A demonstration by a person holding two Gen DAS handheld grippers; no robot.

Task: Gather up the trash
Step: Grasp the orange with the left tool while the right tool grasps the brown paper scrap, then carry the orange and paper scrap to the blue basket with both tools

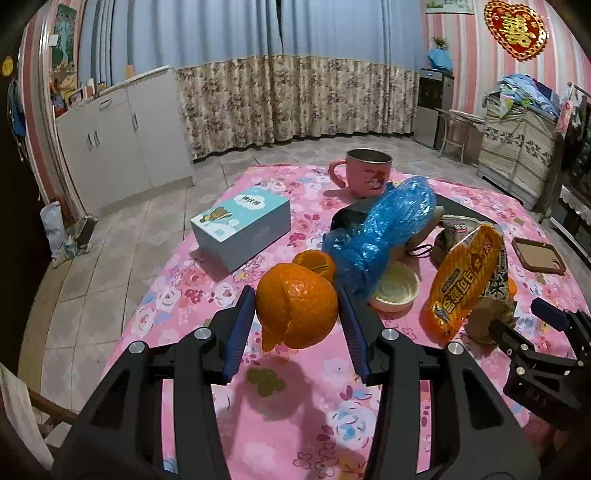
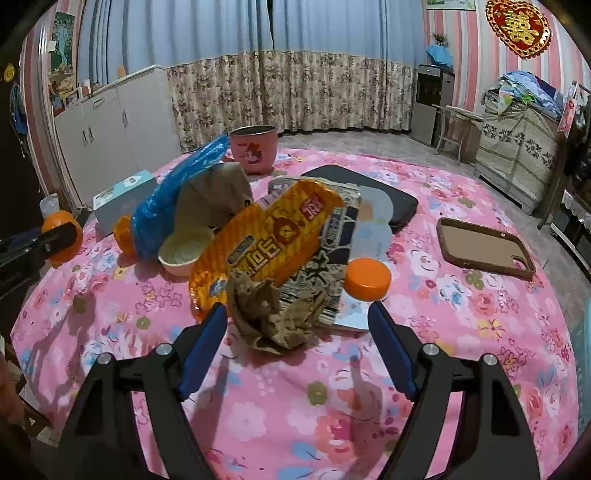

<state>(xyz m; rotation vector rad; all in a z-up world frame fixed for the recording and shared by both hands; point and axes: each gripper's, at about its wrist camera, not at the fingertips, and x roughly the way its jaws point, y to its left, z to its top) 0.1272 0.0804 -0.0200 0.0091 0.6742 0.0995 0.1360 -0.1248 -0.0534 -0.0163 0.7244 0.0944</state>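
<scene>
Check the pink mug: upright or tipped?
Upright. The mug stands on its base on the tablecloth, open rim facing up; contents cannot be seen.

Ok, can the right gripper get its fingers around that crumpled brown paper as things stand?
Probably yes. The right gripper is open with the crumpled brown paper already between its fingers and nothing in front. The orange snack wrapper leans against the paper and may come along.

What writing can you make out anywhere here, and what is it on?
"囍", in gold: red heart ornament on the wall.
Orange wrapper: big Chinese characters, upside down, too warped to read.
Light blue box: characters on the lid, too blurred.
Black-and-white packet: bold characters, partly covered, unreadable.
Pink mug: only a cartoon.
</scene>
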